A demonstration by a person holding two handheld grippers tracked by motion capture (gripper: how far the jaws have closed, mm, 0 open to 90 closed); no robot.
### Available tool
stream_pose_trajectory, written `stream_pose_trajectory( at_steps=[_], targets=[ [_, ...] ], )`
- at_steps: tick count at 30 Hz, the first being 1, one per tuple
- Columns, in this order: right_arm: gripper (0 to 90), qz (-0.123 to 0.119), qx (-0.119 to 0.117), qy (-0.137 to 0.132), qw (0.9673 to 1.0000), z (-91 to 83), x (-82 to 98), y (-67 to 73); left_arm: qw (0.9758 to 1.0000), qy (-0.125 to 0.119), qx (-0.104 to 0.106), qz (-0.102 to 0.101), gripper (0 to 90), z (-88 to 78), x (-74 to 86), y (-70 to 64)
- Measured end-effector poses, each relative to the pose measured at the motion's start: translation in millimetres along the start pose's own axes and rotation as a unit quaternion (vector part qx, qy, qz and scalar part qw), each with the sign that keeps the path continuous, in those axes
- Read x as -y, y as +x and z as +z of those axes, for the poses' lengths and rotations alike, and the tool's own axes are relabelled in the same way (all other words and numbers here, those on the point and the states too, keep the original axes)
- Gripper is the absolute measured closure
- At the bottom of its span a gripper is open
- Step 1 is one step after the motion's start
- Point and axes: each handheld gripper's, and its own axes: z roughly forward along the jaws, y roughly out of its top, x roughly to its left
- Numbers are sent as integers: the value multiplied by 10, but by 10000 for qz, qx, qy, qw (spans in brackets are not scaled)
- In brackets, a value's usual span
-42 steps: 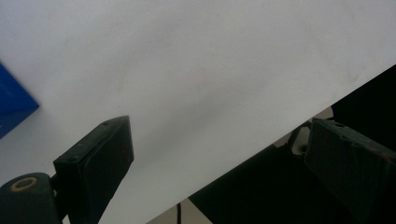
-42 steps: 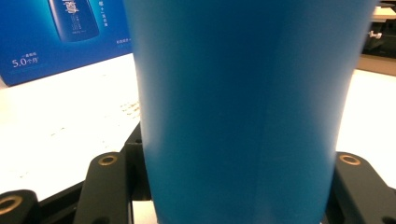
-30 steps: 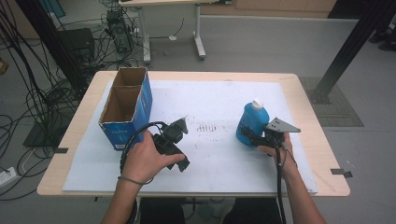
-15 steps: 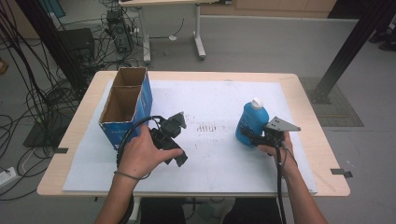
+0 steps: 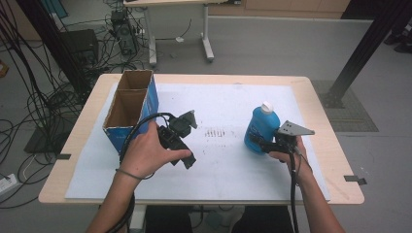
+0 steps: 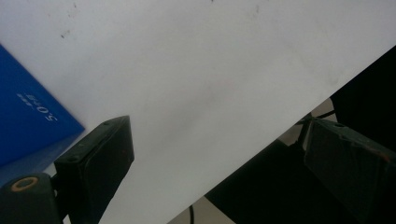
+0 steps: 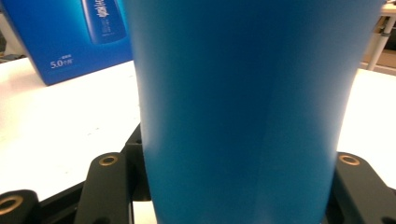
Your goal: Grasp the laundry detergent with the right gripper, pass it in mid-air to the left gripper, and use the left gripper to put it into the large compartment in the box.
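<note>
My right gripper is clamped on the lower body of the blue bottle. In the right gripper view the bottle stands upright between both jaws, with a jaw pressed against each side. The bottle has a white cap and stands on the white sheet, at about 3 o'clock from the table's centre.

My left gripper is held above the sheet, at about 9 o'clock from the centre, pointing toward 1 o'clock. In the left gripper view its jaws stand wide apart with nothing between them; bare sheet lies beneath.

The open cardboard box with blue sides stands at about 10 o'clock, just beside my left hand. It has two compartments. A faint patch of dark marks lies on the sheet between the two grippers.
</note>
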Motion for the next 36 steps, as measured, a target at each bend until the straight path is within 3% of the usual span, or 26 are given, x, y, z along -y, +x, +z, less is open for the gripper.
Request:
stream_pose_trajectory(
  at_steps=[5,7,11,17,26,28,36],
  targets=[
    [420,-20,-170,-22,9999,-30,-37,-23,9997,-12,40,248,85,-71,-25,25],
    [420,-40,-241,-7,9997,-37,-59,-34,9994,-34,-145,302,85,-103,-29,-20],
    [420,-68,-417,9,9991,-43,-108,-63,9990,-212,-109,369,82,-166,10,16],
    [420,-108,-664,-13,9977,-49,-171,-111,9979,-194,-13,618,81,-220,1,72],
    [419,-169,-976,-2,9951,-56,-251,-166,9935,-451,65,1040,78,-306,84,77],
    [420,-173,-1083,-1,9940,-48,-264,-181,9919,-527,148,1144,79,-317,100,97],
    [420,-234,-1550,-39,9876,36,-320,-222,9873,-560,135,1481,82,-339,59,29]
  ],
)
